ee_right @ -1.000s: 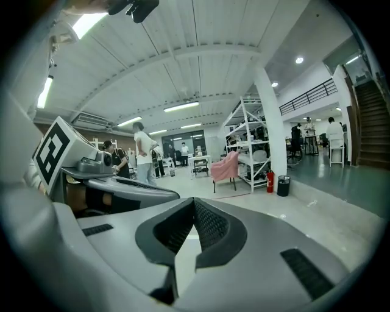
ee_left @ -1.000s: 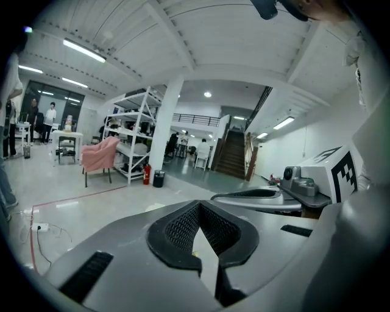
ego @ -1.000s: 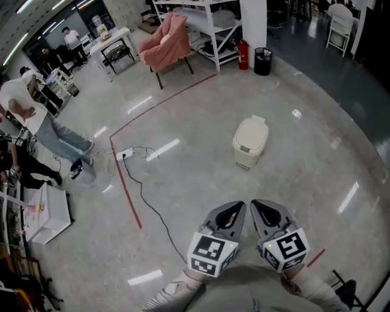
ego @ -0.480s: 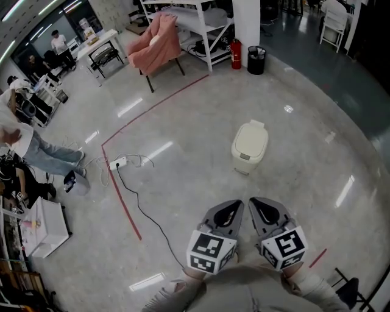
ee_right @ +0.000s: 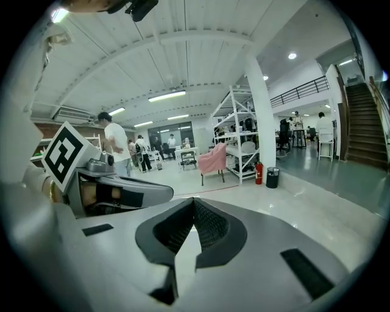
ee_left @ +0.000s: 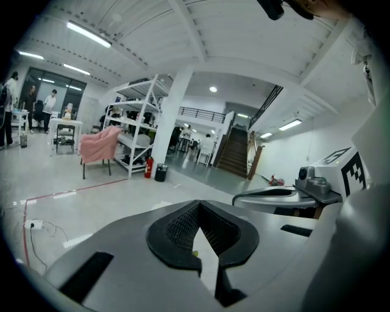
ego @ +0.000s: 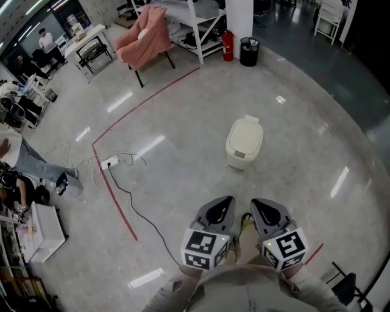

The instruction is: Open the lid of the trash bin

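A cream trash bin (ego: 244,142) stands on the grey floor with its lid down, in the middle of the head view. Both grippers are held side by side at the bottom of that view, well short of the bin and pointing toward it. The left gripper (ego: 222,205) is shut with nothing in it. The right gripper (ego: 262,207) is also shut and holds nothing. The left gripper view shows its jaws (ee_left: 197,203) closed over open floor, and the right gripper view shows its jaws (ee_right: 194,200) closed the same way. I do not make out the bin in either gripper view.
A red tape line (ego: 113,190) runs across the floor at left, with a power strip and cable (ego: 110,162) beside it. Far back stand a pink-draped chair (ego: 144,35), a white rack (ego: 195,18), a fire extinguisher (ego: 228,46) and a black waste bin (ego: 248,52). People and tables are at far left.
The head view has shifted forward, so the bin sits slightly nearer the grippers. A person at the left has moved almost out of view. Both grippers stay shut.
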### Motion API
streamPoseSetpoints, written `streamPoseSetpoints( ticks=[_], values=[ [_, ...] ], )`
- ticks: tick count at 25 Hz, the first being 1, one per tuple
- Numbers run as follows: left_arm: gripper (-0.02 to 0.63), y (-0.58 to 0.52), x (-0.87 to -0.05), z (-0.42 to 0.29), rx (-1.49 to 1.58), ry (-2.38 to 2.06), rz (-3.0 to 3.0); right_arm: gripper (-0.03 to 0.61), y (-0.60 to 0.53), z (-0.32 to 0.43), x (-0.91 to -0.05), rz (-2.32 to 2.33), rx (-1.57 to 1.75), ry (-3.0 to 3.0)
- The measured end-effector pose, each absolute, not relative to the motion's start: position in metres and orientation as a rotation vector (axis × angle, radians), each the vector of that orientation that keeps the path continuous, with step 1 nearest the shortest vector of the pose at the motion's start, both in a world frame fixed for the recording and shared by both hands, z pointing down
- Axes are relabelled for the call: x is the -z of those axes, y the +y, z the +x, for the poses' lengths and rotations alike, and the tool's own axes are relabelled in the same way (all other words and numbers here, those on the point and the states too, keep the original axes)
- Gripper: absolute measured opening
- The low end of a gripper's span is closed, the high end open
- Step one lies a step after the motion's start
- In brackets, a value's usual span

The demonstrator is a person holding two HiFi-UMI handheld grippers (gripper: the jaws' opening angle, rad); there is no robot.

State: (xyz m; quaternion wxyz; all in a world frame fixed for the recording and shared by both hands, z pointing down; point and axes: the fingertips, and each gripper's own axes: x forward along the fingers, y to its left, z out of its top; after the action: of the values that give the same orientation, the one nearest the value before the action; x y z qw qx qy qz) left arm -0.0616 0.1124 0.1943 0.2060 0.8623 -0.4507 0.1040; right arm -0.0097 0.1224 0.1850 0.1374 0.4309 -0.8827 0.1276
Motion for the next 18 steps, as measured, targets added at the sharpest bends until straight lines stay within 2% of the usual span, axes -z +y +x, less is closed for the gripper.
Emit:
streamPoseSetpoints(
  ticks=[18],
  values=[
    [0.005, -0.024, -0.258, -0.049, -0.376, -1.301, 2.271, -0.002, -0.021, 0.019, -0.252, 1.166, -0.514, -2.486]
  ],
)
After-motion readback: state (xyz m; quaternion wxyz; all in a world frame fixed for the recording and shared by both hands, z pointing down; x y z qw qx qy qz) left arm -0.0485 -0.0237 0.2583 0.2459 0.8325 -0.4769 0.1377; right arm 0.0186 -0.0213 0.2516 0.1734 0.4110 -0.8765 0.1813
